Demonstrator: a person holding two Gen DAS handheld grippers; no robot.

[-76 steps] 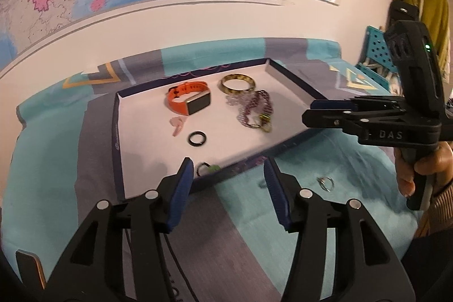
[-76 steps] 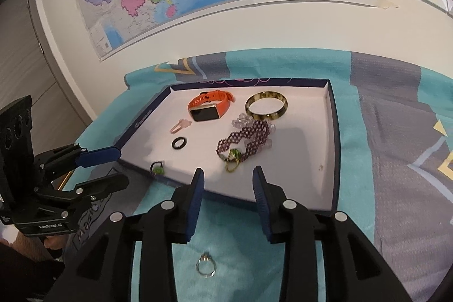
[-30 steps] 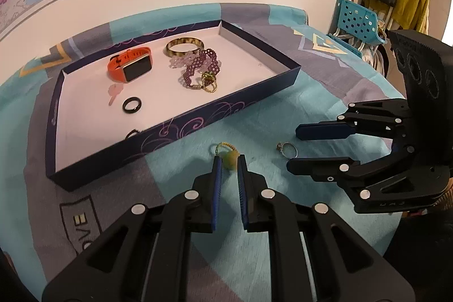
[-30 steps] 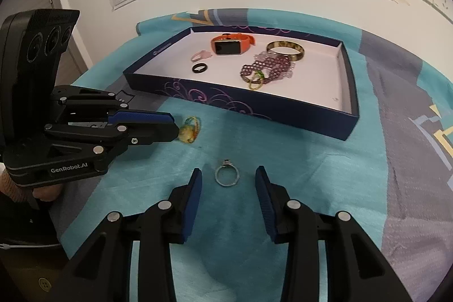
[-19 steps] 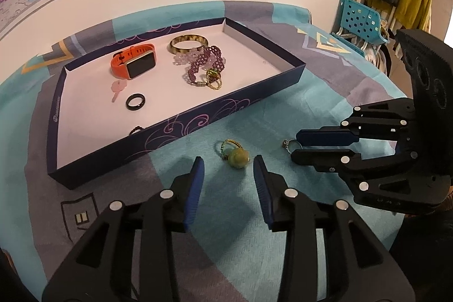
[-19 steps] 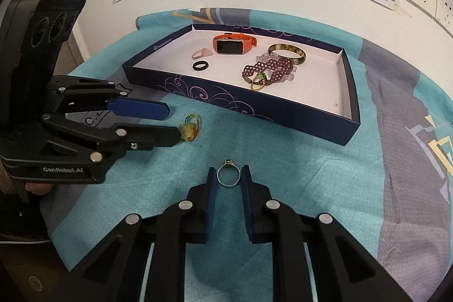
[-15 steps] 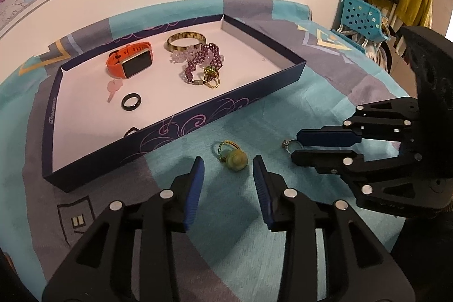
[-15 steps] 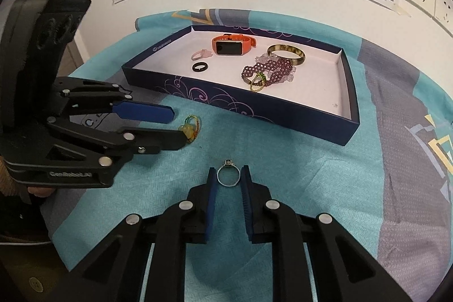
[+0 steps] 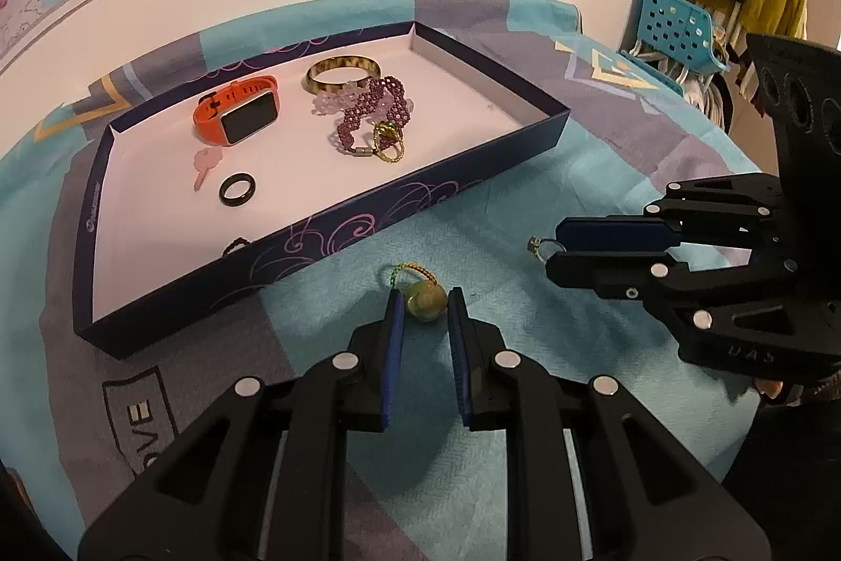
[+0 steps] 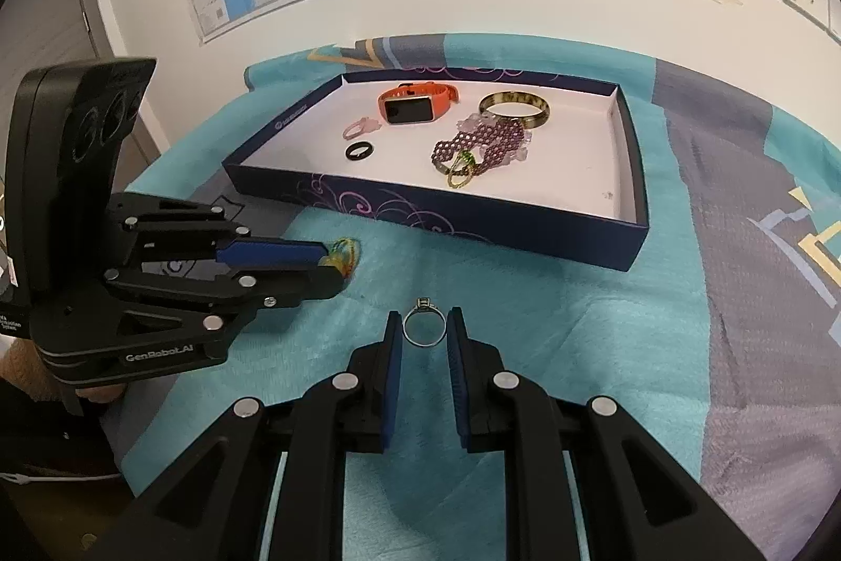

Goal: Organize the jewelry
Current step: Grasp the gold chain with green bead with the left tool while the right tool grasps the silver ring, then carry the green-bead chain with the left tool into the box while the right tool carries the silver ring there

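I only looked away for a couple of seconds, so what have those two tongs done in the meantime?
Both came down from over the tray to the cloth. The left tongs shut beside the green bead charm, opened, and now close round it. The right tongs closed on the silver ring and hold it. The watch, bangle and other tray pieces stayed put.

- My left hand-held gripper [image 9: 424,301] is held low, its blue-padded fingers [image 9: 393,350] nearly closed.
- My right hand-held gripper [image 10: 424,327] is level beside it, jaws narrowed to a slim gap.
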